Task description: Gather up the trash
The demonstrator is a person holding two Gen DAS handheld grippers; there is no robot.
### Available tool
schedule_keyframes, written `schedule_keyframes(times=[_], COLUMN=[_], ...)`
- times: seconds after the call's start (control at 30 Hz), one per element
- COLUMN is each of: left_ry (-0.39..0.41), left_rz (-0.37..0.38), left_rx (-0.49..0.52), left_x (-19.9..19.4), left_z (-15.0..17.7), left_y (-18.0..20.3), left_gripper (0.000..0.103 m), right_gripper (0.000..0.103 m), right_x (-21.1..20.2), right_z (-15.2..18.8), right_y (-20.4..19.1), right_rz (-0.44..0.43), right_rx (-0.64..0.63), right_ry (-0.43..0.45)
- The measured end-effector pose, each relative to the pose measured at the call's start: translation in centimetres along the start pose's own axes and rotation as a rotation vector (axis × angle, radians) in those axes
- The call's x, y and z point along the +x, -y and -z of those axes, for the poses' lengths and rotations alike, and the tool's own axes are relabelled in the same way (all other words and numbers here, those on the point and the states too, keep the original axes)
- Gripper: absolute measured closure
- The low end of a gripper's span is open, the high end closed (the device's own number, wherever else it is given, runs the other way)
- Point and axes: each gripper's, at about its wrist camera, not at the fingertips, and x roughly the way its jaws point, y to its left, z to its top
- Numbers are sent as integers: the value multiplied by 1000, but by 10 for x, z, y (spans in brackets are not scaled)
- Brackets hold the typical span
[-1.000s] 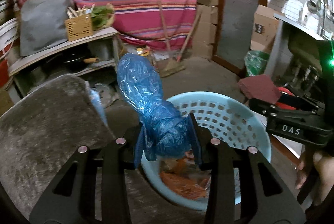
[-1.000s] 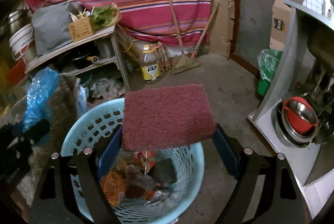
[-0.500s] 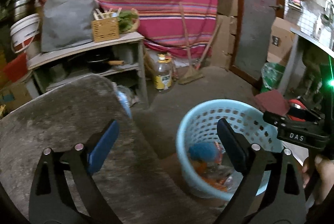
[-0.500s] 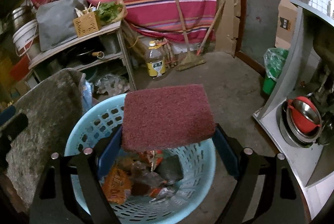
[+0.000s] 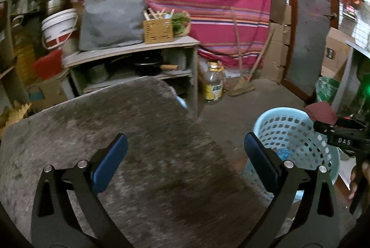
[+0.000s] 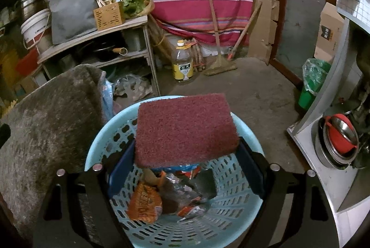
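Observation:
A light blue perforated basket [image 6: 240,197] stands on the floor and holds wrappers and a blue plastic bag [image 5: 283,152]. My right gripper [image 6: 185,175] is shut on a dark red scouring pad [image 6: 185,127] and holds it flat above the basket's opening. In the left wrist view the basket [image 5: 298,132] is at the right, with the pad [image 5: 321,111] and right gripper [image 5: 346,134] over it. My left gripper [image 5: 186,162] is open and empty above a grey stone table [image 5: 138,144].
A shelf unit [image 6: 97,39] with a pan, wooden box and greens stands behind. An oil bottle [image 6: 182,61] and a broom [image 6: 219,63] are on the floor by the striped cloth. A green bin [image 6: 312,83] and a steel counter [image 6: 333,155] are at the right.
My left gripper opened and dropped the blue plastic bag into the basket, then drew back left over the stone table. My right gripper kept the red pad over the basket.

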Motion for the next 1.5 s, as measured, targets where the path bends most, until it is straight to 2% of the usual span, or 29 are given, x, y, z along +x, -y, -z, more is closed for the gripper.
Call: schedule_keyframes(times=[0.1,0.2,0.33,0.53,0.77,0.93,1.07,1.27,1.5], left_ry=[7,20,33,61,107,98,93,97,127], left_rz=[-21,-42,-64,-100,-161,-171,-213,-179,-221], left_rx=[-18,-23,-29,-37,-48,-67,-63,-85,-94], left_x=[-9,-20,-33,-59,-97,-126,-146,-169,-190], left_z=[3,7,11,24,44,74,97,122,147], left_y=[-15,-26,-38,-59,-81,-99,-104,-111,-114], left_gripper=[5,5,5,5,5,5,5,5,5], right_gripper=[18,4,4,4,4,4,4,4,4], right_x=[-1,-2,-1,-20,-65,-94,-125,-165,-173], right_z=[-1,1,4,6,20,45,76,113,141], right_y=[-5,-12,-21,-35,-57,-83,-95,-113,-125], right_rz=[-12,0,31,43,-89,-116,-156,-195,-300], right_rx=[6,-12,-46,-61,-52,-118,-122,-143,-129], right_ry=[9,33,36,98,157,192,227,317,281])
